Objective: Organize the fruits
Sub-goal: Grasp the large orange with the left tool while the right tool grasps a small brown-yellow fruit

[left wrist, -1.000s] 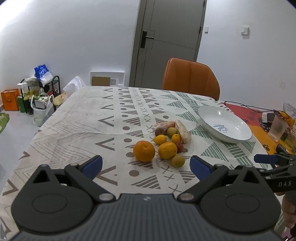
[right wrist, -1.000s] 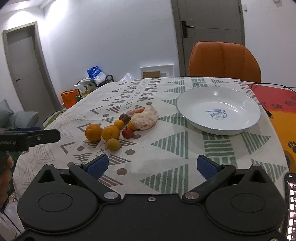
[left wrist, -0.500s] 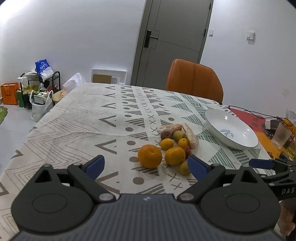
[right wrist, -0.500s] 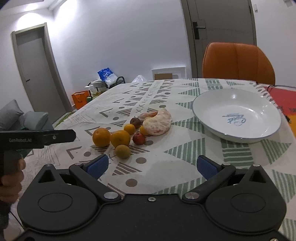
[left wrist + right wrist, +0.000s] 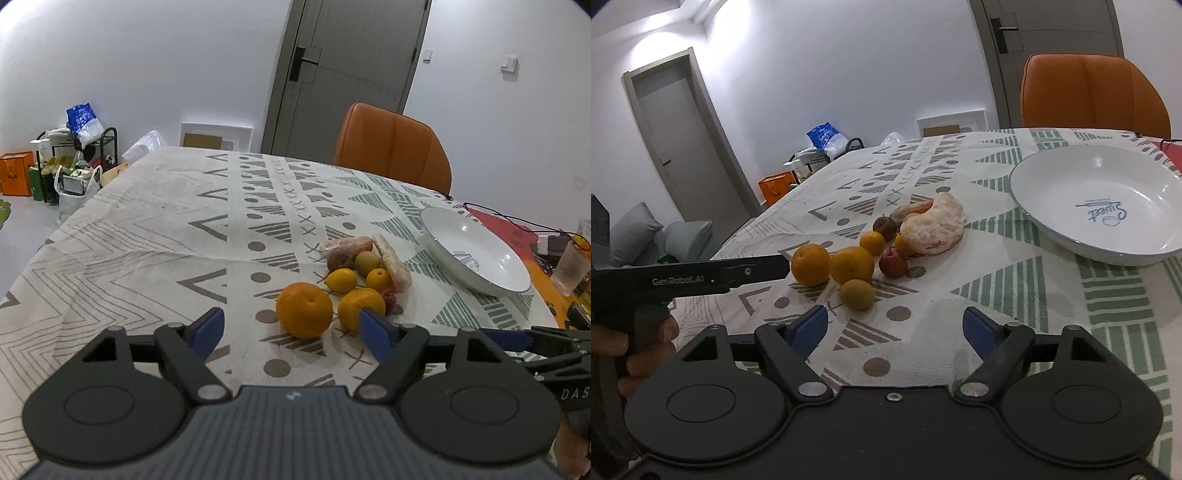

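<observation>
Sofa (image 5: 646,240) right view only | cup (image 5: 570,271) left view only

Even indoor light, ceiling glare upper left, fisheye-bent edges, sharp focus.

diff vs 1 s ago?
Both grippers have moved in toward the fruit pile, which now looks bigger in both views. The left gripper and right gripper have both just been closing partway; nothing is between either pair of jaws. The fruits and the empty white bowl stayed put.
</observation>
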A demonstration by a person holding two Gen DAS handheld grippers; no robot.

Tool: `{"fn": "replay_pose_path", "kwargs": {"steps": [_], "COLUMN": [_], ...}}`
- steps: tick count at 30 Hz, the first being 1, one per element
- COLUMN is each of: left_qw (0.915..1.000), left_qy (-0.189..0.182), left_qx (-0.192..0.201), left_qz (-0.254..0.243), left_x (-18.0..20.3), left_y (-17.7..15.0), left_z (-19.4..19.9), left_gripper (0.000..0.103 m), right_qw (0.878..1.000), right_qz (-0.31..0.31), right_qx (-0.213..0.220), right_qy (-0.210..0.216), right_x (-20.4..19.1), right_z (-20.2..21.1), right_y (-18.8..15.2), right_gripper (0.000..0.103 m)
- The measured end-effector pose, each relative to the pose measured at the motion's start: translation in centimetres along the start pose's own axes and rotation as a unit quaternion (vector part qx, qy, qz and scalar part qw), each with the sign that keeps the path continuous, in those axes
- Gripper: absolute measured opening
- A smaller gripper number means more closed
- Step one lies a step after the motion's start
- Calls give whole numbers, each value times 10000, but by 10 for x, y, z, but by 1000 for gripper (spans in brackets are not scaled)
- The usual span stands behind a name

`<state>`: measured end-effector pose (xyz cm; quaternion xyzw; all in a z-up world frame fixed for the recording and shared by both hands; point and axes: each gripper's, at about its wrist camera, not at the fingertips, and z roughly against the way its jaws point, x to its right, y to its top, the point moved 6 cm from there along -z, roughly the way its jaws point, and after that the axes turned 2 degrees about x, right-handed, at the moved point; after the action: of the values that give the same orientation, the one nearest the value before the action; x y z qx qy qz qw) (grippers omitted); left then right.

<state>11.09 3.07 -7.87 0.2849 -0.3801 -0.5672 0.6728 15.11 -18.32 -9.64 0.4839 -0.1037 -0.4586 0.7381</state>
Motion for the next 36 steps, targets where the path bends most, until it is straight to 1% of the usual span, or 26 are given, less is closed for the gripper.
{"fn": "replay_pose_path", "kwargs": {"steps": [7,10,12,16,17,18,20,21,26,30,32,36], "left_qw": [10000,9999,9999,9995,9994,9993,9990,9989,9989,9989,9990,9993], "left_qy": [-22,-44,-68,-142,-158,-189,-297,-343,-359,-320,-292,-258], "left_qx": [-97,-119,-138,-232,-253,-260,-262,-255,-253,-235,-221,-202], "left_qz": [7,14,45,136,159,176,217,214,188,241,241,203], "left_x": [0,0,0,-2,-2,-3,-3,-2,-3,-9,-12,-14], "left_y": [-1,-1,0,-1,-1,-1,-2,-2,-2,-1,1,3], "left_z": [-14,-20,-24,-33,-35,-36,-37,-37,-34,-29,-27,-24], "left_gripper": [76,72,71,61,56,54,42,40,40,40,40,40], "right_qw": [10000,10000,10000,9999,9999,9999,9999,9998,9997,9995,9993,9989], "right_qz": [14,33,22,-32,-33,-31,-31,-38,-6,6,39,111], "right_qx": [-49,-65,-74,-129,-144,-154,-164,-170,-196,-237,-258,-298], "right_qy": [-9,-18,-29,-6,1,2,29,44,110,194,254,342], "right_x": [1,1,1,1,1,1,0,-1,-5,-9,-13,-20], "right_z": [-11,-15,-17,-20,-21,-23,-25,-25,-31,-37,-39,-44], "right_y": [2,3,4,4,4,4,5,5,5,8,9,10], "right_gripper": [74,73,70,64,63,62,60,59,52,49,45,45]}}
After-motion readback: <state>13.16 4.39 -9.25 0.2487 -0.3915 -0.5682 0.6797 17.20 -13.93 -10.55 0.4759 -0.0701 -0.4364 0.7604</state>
